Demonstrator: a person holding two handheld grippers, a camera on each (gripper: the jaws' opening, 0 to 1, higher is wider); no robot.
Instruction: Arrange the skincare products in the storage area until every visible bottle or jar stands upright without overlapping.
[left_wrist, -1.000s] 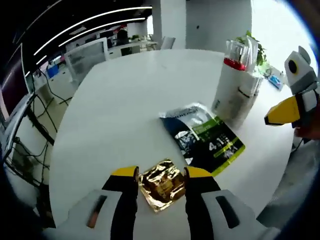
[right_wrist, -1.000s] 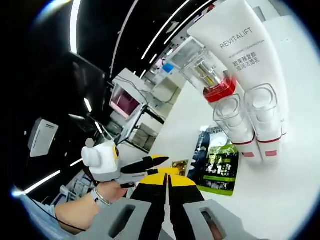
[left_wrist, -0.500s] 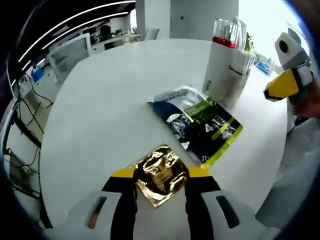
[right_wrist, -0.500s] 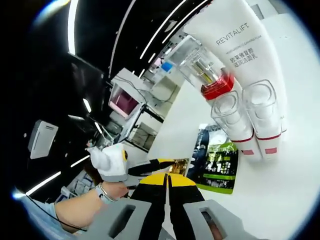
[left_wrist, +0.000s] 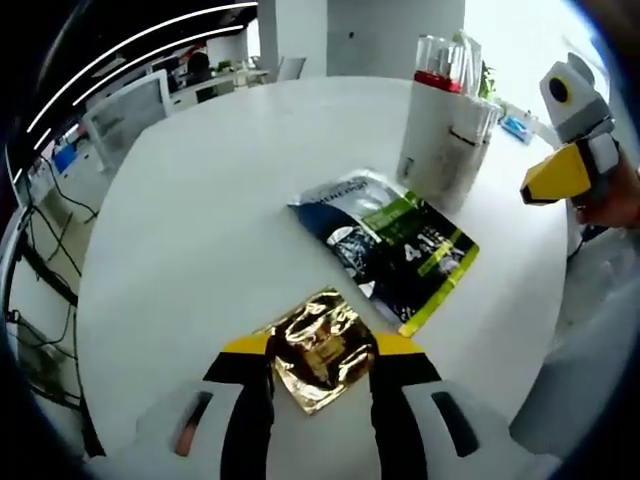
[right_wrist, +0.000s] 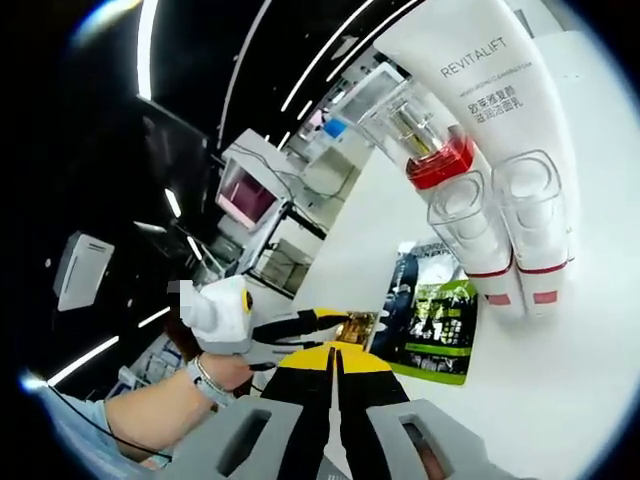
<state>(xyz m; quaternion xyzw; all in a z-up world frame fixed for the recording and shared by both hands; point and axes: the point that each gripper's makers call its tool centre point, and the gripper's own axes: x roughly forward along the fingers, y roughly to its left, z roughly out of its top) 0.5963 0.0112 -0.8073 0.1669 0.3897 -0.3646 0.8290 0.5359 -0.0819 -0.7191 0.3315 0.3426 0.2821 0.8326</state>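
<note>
Fingers of left gripper (left_wrist: 322, 348) pinch one gold sachet (left_wrist: 318, 352); right gripper (right_wrist: 336, 356) closed, empty; three bottles (right_wrist: 497, 235) upright.

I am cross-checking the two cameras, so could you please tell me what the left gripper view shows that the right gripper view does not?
Left gripper view: a green plant behind the bottles, and the right tool's yellow tip.
Right gripper view: the REVITALIFT lettering on the white tube, and a person's bare forearm.
Both: the crinkled gold foil sachet between the left tool's jaws, the dark blue and green flat pouch, and the round white table.
</note>
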